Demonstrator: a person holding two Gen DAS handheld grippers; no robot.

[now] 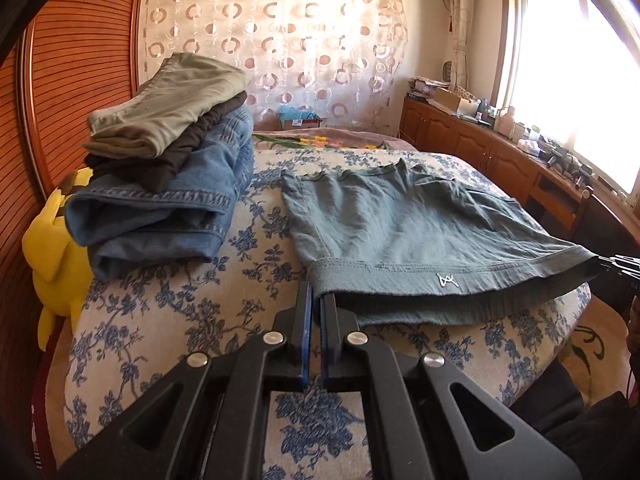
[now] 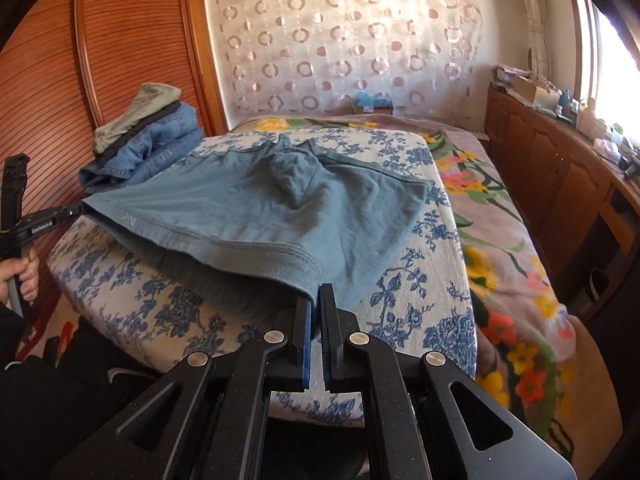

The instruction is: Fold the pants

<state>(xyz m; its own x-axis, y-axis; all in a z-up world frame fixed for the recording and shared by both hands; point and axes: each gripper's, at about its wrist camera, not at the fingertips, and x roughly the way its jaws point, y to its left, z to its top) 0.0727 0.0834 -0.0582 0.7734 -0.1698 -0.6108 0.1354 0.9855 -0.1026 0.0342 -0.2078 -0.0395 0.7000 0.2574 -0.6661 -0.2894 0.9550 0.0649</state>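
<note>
Gripping the waistband of the grey-green shorts (image 1: 404,216), the left gripper (image 1: 316,300) has its fingers (image 1: 305,312) clamped on the near left corner of the band, the cloth pinched just ahead of the fingertips; the right gripper (image 2: 316,300) has its own fingers clamped on the opposite corner, so the waistband hangs stretched between the two and lifted off the bed (image 1: 168,312); the leg ends of the shorts lie beyond the fingers on the blue-flowered bedspread, rumpled at the crotch; a small white logo (image 1: 447,280) sits on the band to the right of the left fingers; far ahead and to the left of both grippers a stack of folded clothes (image 1: 168,168) rests on the bed, jeans at the bottom, a dark garment in the middle, a khaki one on top; a yellow plush toy (image 1: 56,256) lies left of that stack.
</note>
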